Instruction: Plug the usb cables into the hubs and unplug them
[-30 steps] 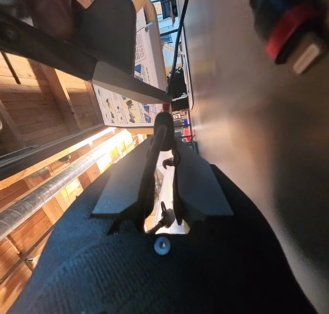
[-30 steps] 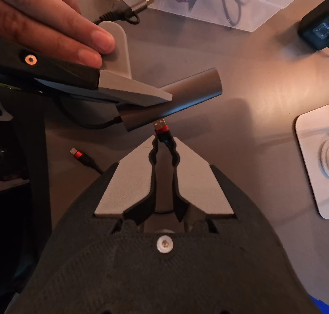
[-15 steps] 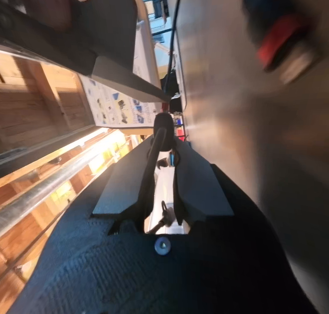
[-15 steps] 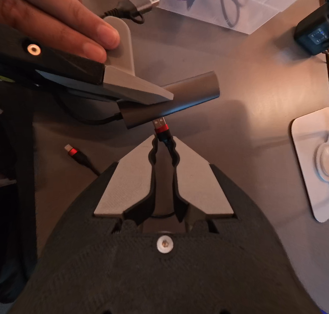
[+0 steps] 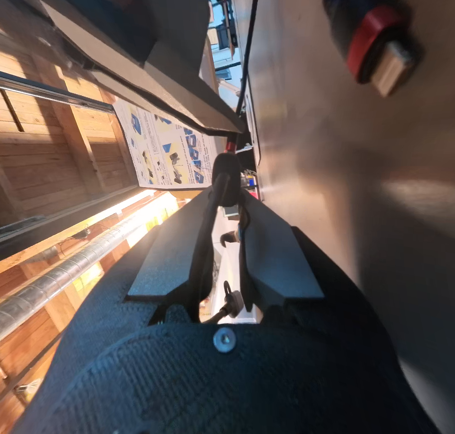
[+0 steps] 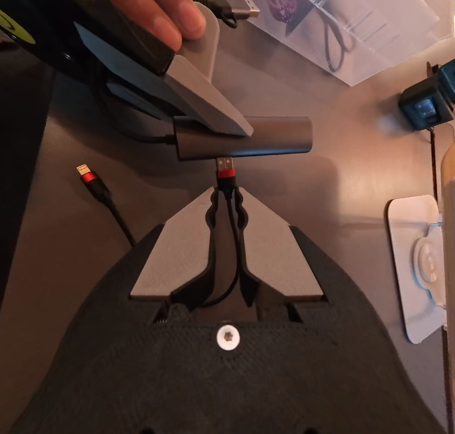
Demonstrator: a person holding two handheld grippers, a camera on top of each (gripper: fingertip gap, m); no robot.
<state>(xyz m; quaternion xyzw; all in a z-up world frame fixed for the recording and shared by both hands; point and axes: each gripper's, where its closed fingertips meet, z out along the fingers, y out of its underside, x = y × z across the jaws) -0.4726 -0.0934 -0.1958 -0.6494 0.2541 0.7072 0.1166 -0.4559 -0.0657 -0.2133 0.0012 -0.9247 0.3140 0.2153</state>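
In the right wrist view my right gripper (image 6: 226,188) is shut on the black USB plug with a red collar (image 6: 225,173). The plug's metal tip meets the long side of the grey hub (image 6: 275,139); most of the metal shell still shows. My left gripper (image 5: 225,193) is shut on the hub's cable end (image 5: 226,176), seen end-on. In the right wrist view its finger (image 6: 209,102) lies over the hub, with a hand (image 6: 152,11) above. The cable's other connector (image 6: 85,173) lies on the table at the left.
The hub's own USB plug (image 6: 236,2) hangs behind the left gripper. A clear plastic box (image 6: 344,28) stands at the back right of the grey table (image 6: 320,200). A black device with a small screen (image 6: 428,107) and a white pad (image 6: 413,250) lie at the right. Left tips to right tips: about 4 cm.
The hub has turned from tilted to nearly level. The plug in my right gripper has straightened and now points square at the hub's side.
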